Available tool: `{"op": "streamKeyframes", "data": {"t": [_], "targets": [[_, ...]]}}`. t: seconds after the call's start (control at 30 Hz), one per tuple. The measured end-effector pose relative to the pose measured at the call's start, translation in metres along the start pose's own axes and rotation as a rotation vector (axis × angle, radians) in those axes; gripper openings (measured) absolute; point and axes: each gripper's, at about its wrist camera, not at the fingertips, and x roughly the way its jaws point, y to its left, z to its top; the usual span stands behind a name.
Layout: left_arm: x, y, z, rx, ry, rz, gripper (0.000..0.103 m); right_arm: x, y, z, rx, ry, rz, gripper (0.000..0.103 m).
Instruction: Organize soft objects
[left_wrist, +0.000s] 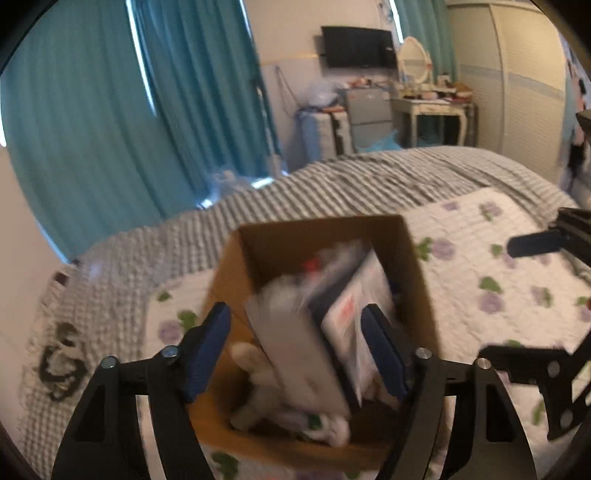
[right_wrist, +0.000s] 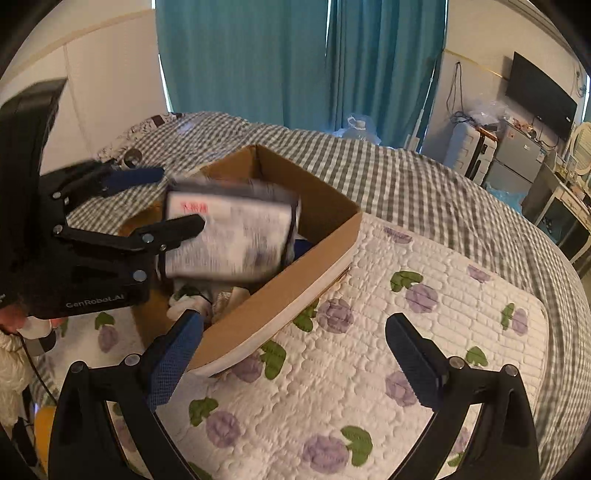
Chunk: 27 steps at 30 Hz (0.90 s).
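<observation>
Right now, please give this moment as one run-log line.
left gripper: open, over cardboard box | white packet: blurred, between jaws | right gripper: open, empty, above quilt

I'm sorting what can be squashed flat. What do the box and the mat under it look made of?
The box looks like plain brown cardboard, matte, with a raw cut edge along its rim. The mat looks like quilted cotton-type fabric, white with printed purple flowers; its stitched, puffy ridges suggest soft padding, though the fibre itself can't be told.
</observation>
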Motion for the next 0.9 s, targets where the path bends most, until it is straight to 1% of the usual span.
{"op": "streamKeyframes", "data": {"t": [0.03,0.17,0.27,0.37,0.43,0.47,0.53,0.63,0.77,0.8,0.83,0.9], "targets": [[0.003,0.001,0.000,-0.004,-0.010,0.012,0.074,0.003,0.000,0.000,0.001,0.001,-0.001,0.100],[0.006,0.015,0.002,-0.050,-0.012,0.003,0.074,0.011,-0.005,-0.003,0.021,0.004,0.000,0.100],[-0.007,0.026,0.004,-0.085,-0.036,0.007,0.074,0.005,-0.011,-0.003,0.056,-0.009,-0.013,0.100],[-0.032,0.031,0.011,-0.113,-0.079,0.010,0.074,-0.018,-0.015,0.000,0.088,-0.047,-0.047,0.100],[-0.056,0.031,0.017,-0.120,-0.109,0.009,0.074,-0.044,-0.013,0.004,0.085,-0.099,-0.091,0.100],[-0.065,0.031,0.019,-0.124,-0.123,0.010,0.074,-0.065,-0.012,0.005,0.094,-0.151,-0.112,0.100],[-0.090,0.029,0.023,-0.122,-0.160,0.021,0.074,-0.098,-0.011,0.009,0.120,-0.214,-0.127,0.100],[-0.139,0.018,0.031,-0.114,-0.244,0.039,0.074,-0.147,-0.005,0.012,0.152,-0.319,-0.147,0.100],[-0.195,0.007,0.035,-0.144,-0.358,0.071,0.075,-0.205,0.015,0.011,0.162,-0.431,-0.185,0.100],[-0.208,0.005,0.036,-0.154,-0.379,0.078,0.078,-0.214,0.018,0.009,0.161,-0.445,-0.189,0.101],[-0.220,0.003,0.038,-0.169,-0.400,0.092,0.088,-0.222,0.022,0.007,0.160,-0.459,-0.189,0.102],[-0.238,0.002,0.035,-0.192,-0.445,0.106,0.089,-0.240,0.026,0.000,0.170,-0.493,-0.189,0.102]]}}
